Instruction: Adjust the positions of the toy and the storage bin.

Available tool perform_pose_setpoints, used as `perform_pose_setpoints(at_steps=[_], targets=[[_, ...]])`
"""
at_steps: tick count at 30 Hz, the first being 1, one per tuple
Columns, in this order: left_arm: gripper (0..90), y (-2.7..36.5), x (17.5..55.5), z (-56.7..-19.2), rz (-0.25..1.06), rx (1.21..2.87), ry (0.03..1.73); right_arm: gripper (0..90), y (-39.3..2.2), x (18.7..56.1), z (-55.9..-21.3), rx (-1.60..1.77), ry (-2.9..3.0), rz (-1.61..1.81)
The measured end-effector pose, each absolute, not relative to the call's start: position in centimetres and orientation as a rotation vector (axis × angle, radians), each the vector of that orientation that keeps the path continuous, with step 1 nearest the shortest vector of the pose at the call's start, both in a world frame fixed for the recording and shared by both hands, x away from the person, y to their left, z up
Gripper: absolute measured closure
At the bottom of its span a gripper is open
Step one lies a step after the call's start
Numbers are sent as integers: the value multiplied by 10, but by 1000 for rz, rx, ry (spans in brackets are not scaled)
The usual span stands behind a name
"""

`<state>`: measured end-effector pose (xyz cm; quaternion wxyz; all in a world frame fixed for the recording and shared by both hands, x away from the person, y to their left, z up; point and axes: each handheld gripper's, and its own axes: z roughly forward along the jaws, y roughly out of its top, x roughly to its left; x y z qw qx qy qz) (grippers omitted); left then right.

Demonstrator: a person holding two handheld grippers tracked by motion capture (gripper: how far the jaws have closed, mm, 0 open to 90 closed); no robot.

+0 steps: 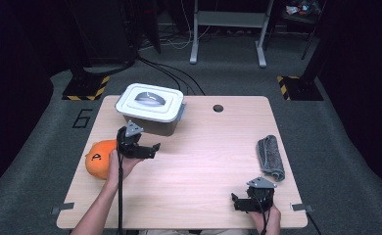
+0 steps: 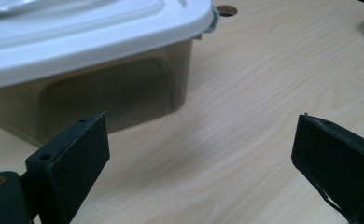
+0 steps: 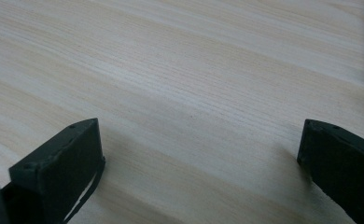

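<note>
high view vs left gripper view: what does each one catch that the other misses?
High view alone: the orange pumpkin beside the left claw, the right claw near the table's front edge, the floor. Left gripper view alone: the box's dark translucent side wall up close. Shared: the white-lidded storage box, the wooden table, its cable hole, the grey folded cloth.

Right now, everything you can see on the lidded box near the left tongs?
The box is rectangular, with a translucent smoky-brown plastic body and a white lid that is on and carries a grey handle lying flat. A grey latch shows at one end. It stands upright at the table's far left. The open left tongs stop short of it.
</note>
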<state>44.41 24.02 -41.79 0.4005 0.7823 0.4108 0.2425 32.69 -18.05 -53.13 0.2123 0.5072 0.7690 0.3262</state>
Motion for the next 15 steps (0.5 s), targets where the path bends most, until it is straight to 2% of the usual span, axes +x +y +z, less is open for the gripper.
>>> perform_pose_setpoints(at_steps=[15], targets=[[20,264,491,-397,607,1938,1121,0,-181,327,-531,1410,2137,905]])
